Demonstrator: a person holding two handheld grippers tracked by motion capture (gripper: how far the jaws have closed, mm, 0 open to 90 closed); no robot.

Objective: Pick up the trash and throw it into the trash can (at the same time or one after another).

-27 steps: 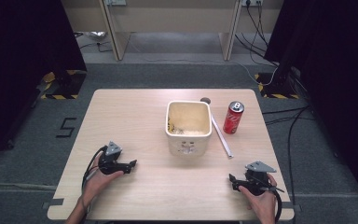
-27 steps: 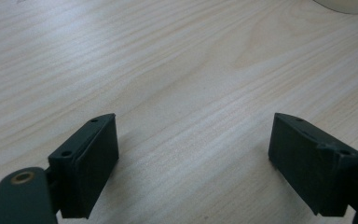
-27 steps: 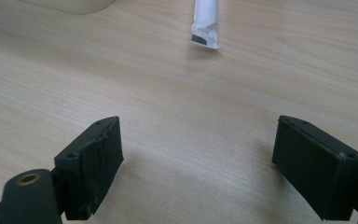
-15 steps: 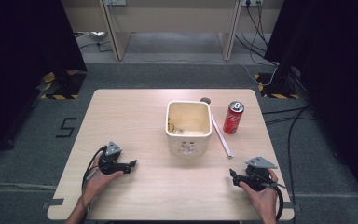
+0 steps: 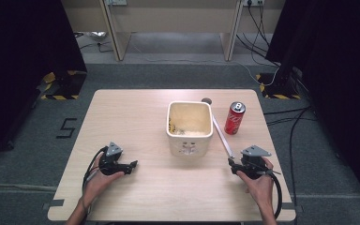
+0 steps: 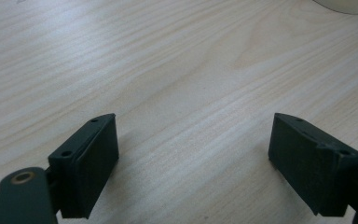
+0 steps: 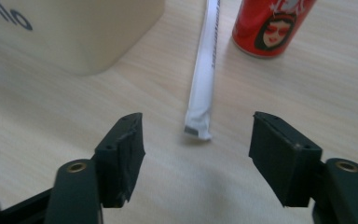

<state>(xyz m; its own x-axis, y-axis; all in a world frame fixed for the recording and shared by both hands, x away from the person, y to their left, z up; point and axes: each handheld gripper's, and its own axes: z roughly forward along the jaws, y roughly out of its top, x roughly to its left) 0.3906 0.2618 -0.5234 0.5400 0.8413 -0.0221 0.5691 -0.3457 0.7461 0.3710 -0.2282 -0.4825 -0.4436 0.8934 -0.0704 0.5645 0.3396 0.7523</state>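
Gaping right claw (image 7: 196,156) wide apart, empty, just short of wrapped straw (image 7: 205,70).

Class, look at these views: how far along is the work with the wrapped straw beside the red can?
Done: nothing visibly; the wrapped straw lies flat on the table between the cream container and the red can. In hand: the right tool is open, aimed at the straw's near end, not touching. The left tool is open, holding nothing. Left: gripping and lifting the straw.
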